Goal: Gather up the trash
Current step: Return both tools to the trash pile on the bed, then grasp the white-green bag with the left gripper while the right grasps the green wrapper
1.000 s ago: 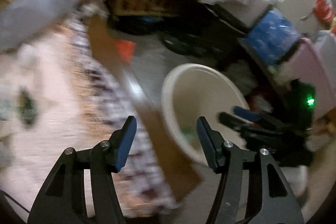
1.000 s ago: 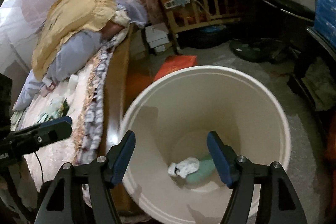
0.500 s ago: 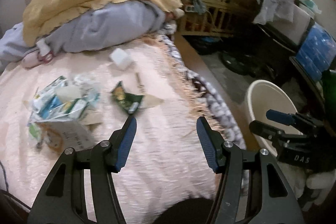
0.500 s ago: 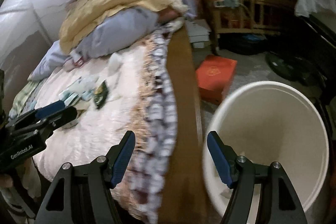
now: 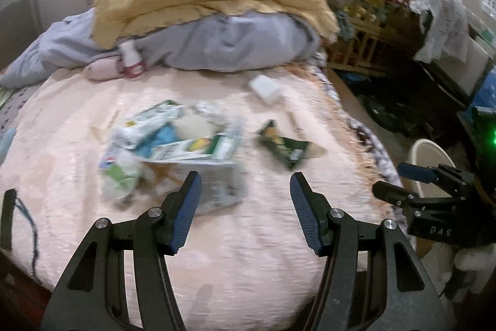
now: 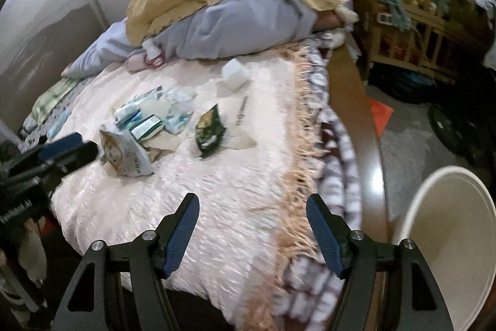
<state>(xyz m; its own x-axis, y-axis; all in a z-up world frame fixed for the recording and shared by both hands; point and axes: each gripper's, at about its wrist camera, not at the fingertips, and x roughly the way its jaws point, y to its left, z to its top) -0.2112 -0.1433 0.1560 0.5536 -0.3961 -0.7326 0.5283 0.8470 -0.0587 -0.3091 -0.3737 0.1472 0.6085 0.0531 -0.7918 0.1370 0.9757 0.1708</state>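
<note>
A heap of wrappers and cartons (image 5: pixel 173 141) lies on the pink bedspread (image 5: pixel 248 238), with a dark green snack packet (image 5: pixel 283 148) to its right and a white box (image 5: pixel 265 86) further back. My left gripper (image 5: pixel 245 207) is open and empty above the bedspread, just short of the heap. My right gripper (image 6: pixel 251 228) is open and empty over the bed's near edge. In the right wrist view the heap (image 6: pixel 142 126) and the green packet (image 6: pixel 210 129) lie ahead to the left. The cream trash bin (image 6: pixel 446 238) stands on the floor at the right.
A yellow and grey pile of bedding (image 5: pixel 210 11) fills the back of the bed. A wooden bed rail (image 6: pixel 356 101) runs along the right side. A wooden crib (image 6: pixel 418 5) and an orange box (image 6: pixel 381 114) stand on the cluttered floor beyond.
Both grippers have swung from the bin to the bed. The left one has come closer to the heap of trash. The bin has slid to the right edge of both views.
</note>
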